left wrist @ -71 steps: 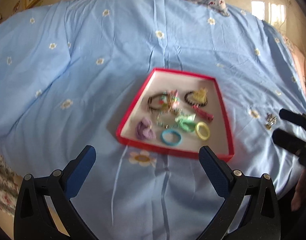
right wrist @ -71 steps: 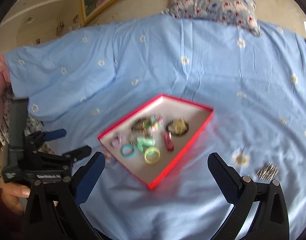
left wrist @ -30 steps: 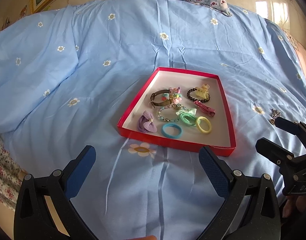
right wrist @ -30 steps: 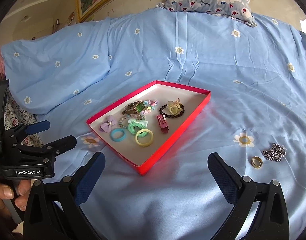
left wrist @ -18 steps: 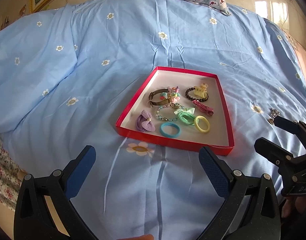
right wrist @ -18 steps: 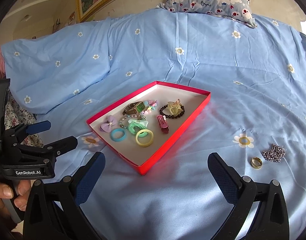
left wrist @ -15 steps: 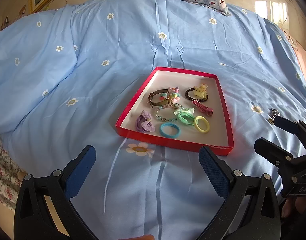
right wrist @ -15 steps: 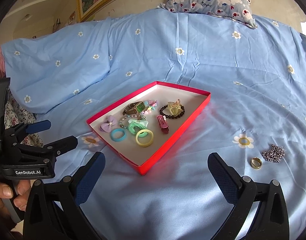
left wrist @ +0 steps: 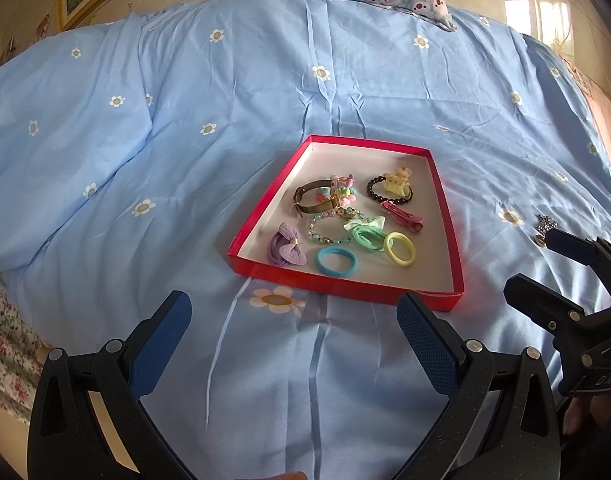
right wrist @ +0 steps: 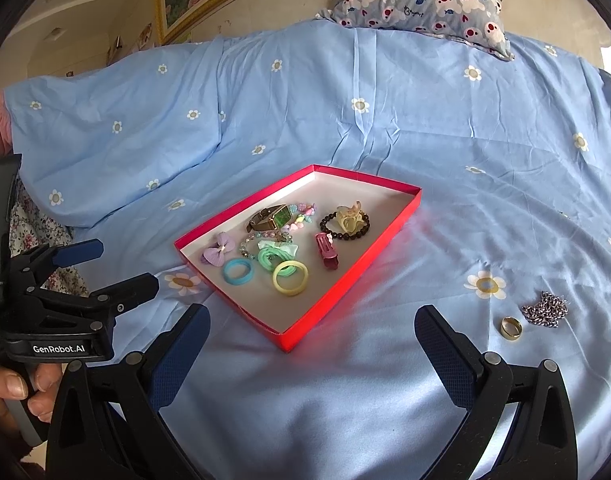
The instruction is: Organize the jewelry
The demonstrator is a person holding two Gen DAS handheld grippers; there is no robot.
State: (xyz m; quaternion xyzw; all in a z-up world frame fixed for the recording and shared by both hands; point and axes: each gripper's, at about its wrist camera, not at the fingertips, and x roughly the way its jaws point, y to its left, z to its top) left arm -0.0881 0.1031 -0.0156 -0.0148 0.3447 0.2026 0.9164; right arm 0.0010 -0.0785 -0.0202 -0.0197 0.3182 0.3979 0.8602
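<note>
Beside the red tray (right wrist: 347, 284), gold ring (right wrist: 510, 327) clear in right view only

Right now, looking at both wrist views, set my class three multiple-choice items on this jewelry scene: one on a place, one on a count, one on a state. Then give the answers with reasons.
1. Where does the gold ring lie?
A. inside the red tray
B. on the blue bedsheet beside the silver chain
C. on the pillow

2. How many plain round hair ties, without bows, lie in the red tray?
A. one
B. two
C. five

3. How do the fingers of the right gripper stand?
A. spread apart, holding nothing
B. closed on the ring
C. closed on the watch

Answers: 1 B, the ring sits on the bedsheet next to the silver chain, outside the tray. 2 B, only the blue tie and yellow tie. 3 A, bare sheet shows between them.
</note>
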